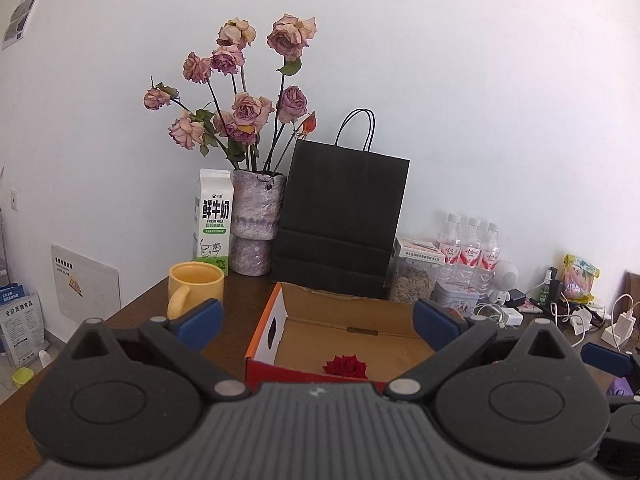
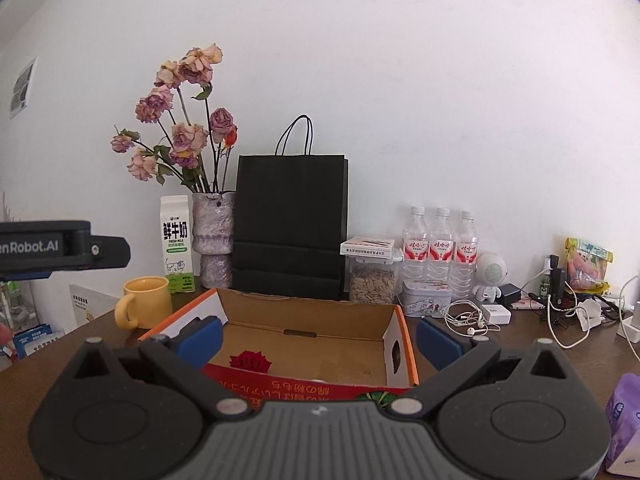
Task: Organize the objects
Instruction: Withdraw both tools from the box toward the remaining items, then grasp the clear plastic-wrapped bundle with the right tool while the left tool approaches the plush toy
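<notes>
Red rose [image 1: 345, 366] lies in the cardboard box [image 1: 400, 332], near its front wall, dead ahead of the left gripper [image 1: 318, 326]. It sits left of the right gripper [image 2: 319, 336] centreline, so left looks nearer (long axis can't tell). Both sets of fingers wide, empty.

red rose head [image 1: 345, 366] | bloom up, lying loose | inside open cardboard box [image 1: 360, 322], near its front wall, 6 o'clock of box floor | box flat on desk
</notes>
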Available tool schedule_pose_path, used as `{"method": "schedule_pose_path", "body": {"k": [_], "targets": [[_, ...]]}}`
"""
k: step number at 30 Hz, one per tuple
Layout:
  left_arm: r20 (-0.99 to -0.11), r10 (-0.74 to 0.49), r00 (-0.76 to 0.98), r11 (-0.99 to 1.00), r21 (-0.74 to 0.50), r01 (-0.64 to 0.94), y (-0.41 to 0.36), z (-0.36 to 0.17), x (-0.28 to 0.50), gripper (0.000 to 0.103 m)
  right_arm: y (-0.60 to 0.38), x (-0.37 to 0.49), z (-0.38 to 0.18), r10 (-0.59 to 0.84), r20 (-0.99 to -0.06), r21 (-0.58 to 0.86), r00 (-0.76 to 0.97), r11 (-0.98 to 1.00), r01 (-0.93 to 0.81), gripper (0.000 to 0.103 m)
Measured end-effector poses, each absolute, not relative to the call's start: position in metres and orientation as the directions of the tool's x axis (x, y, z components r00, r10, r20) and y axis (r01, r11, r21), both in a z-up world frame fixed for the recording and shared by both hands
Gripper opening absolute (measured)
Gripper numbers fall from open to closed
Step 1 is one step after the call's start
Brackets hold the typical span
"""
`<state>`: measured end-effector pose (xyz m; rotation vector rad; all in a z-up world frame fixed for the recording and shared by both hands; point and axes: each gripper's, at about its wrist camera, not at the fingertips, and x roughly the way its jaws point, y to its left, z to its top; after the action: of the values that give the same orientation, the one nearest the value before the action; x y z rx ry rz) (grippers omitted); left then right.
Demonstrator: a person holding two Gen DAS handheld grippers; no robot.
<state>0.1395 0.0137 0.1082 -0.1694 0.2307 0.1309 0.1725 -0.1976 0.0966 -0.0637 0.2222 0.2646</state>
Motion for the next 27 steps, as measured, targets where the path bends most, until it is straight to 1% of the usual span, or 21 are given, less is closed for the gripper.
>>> {"method": "schedule_pose_path", "body": {"k": [6,13,19,22,27], "targets": [[-0.278,0.13,0.952,0.979,-0.12,-0.168,0.022,0.095,0.107,0.103,-0.212,0.137,0.083,0.251,-0.267,-0.032,0.931,0.963,-0.269,0.103],[-0.323,0.136,0.936,0.98,-0.095,-0.175,0.035,0.076,0.085,0.103,-0.223,0.113,0.053,0.229,-0.357,-0.044,0.906,0.964,-0.261,0.103],[-0.362,0.15,0.92,0.979,-0.077,-0.19,0.049,0.057,0.073,0.103,-0.24,0.102,0.032,0.19,-0.408,-0.043,0.893,0.973,-0.227,0.103],[-0.379,0.158,0.912,0.976,-0.077,-0.202,0.057,0.049,0.071,0.103,-0.251,0.1,0.024,0.169,-0.424,-0.04,0.89,0.978,-0.205,0.103],[-0.394,0.182,0.901,0.971,-0.071,-0.227,0.067,0.045,0.072,0.103,-0.27,0.108,0.02,0.114,-0.422,-0.049,0.899,0.988,-0.148,0.103]]}}
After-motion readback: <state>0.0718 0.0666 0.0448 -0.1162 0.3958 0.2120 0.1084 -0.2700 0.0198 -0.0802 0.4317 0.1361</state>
